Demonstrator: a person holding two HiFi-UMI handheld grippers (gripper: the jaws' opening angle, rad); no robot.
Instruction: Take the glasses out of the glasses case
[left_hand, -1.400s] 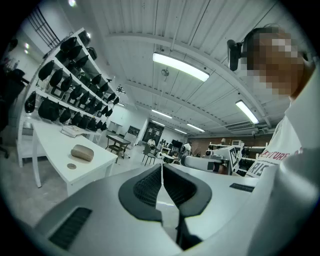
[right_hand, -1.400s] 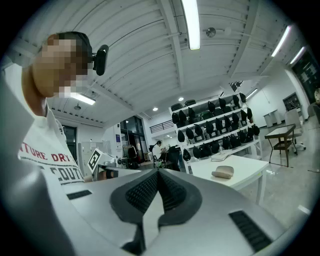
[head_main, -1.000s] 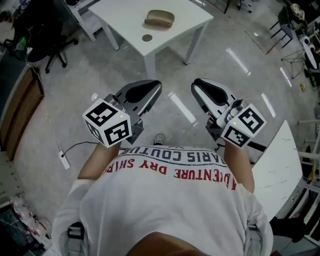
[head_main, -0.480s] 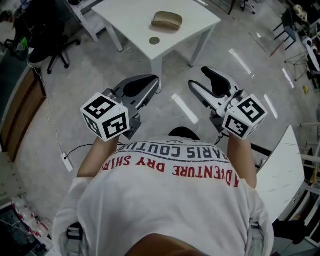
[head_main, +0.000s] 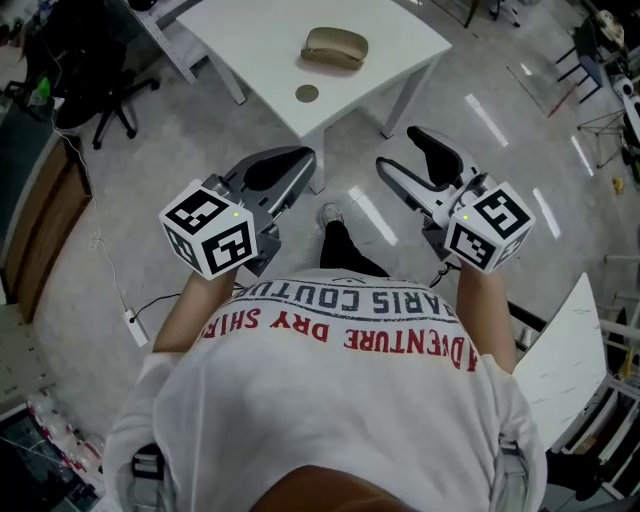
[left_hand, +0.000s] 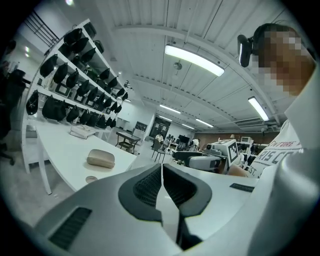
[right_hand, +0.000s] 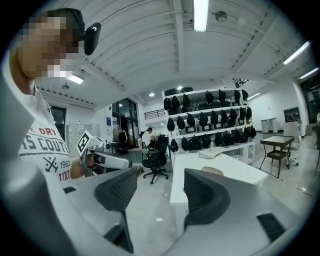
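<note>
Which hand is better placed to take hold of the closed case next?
Probably right: the right tool has just been opening its jaws, which stand apart with nothing between them; the left tool is shut. Both hover short of the glasses case on the table.

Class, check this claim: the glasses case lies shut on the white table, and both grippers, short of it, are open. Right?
No: the left gripper is shut, per the left gripper view. Only the right gripper is open; its jaws have just been opening, nothing between them. The glasses case does lie shut on the white table, beyond both.
</note>
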